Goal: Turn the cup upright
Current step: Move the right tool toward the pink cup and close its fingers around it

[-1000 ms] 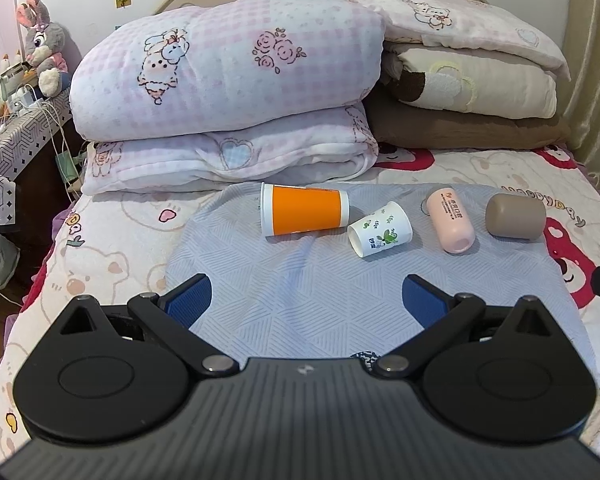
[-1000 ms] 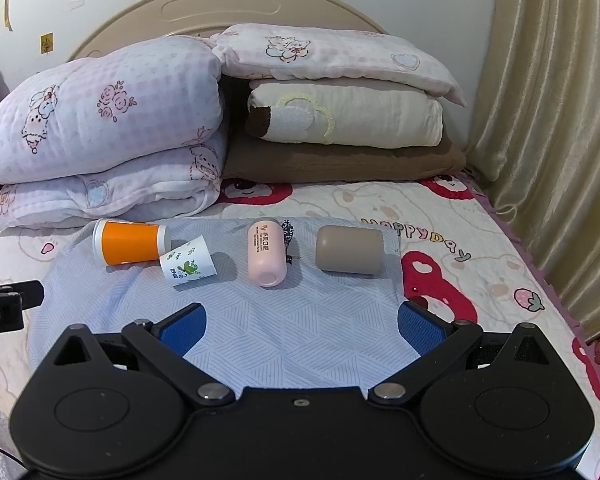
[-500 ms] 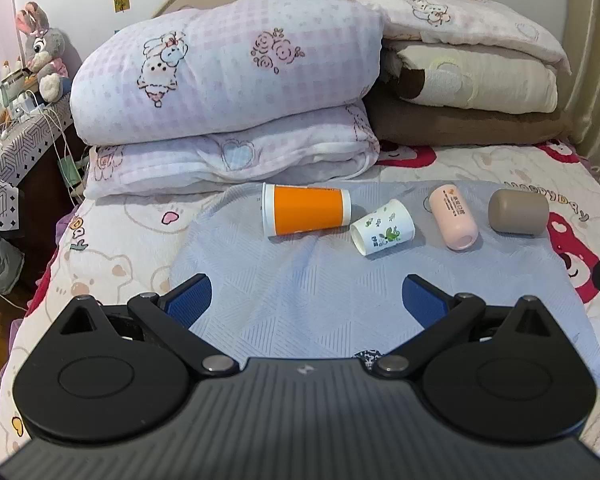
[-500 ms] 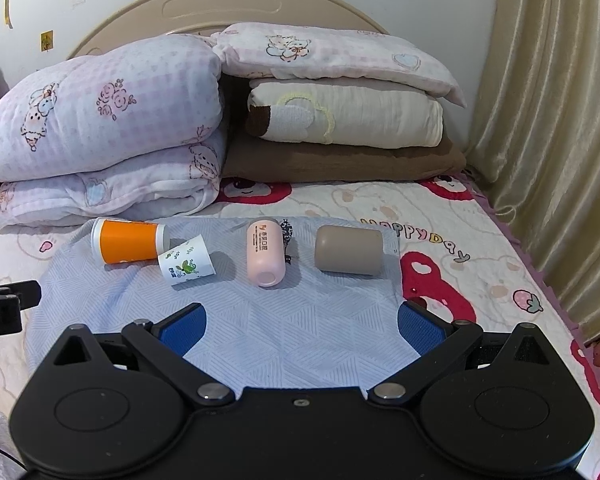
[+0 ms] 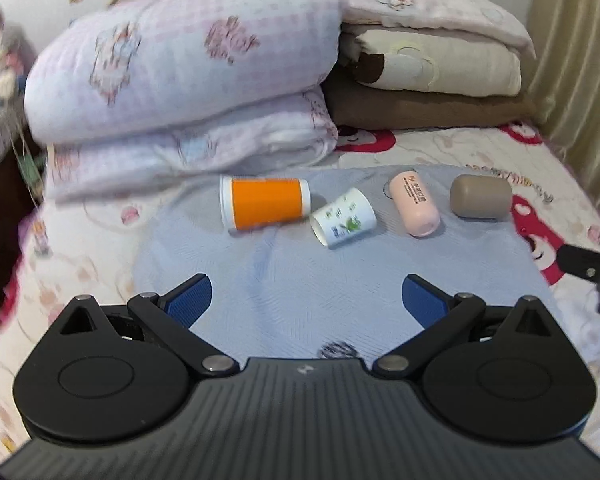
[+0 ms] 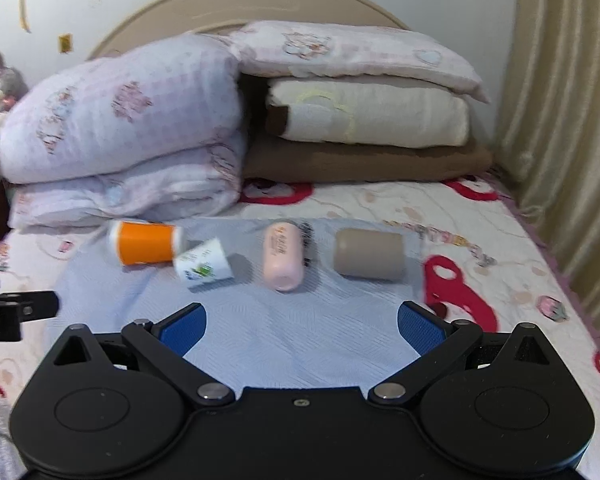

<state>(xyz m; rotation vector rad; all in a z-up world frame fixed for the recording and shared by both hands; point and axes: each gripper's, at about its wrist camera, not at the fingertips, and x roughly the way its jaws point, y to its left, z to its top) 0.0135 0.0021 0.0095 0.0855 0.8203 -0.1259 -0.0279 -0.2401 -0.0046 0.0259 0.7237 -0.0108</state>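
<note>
Both views now blur with motion where they were sharp half a second ago. The left gripper [image 5: 305, 295] has swung right and closer to the cups, the orange cup [image 5: 265, 202] sitting nearer centre; the right gripper [image 6: 302, 323] has pushed forward, and the tan cup [image 6: 369, 253] looms larger.

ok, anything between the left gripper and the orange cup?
Nothing visible. The left gripper is open, with only bare blue-grey cloth up to the orange cup. The small white cup lies beside it, to the right.
</note>
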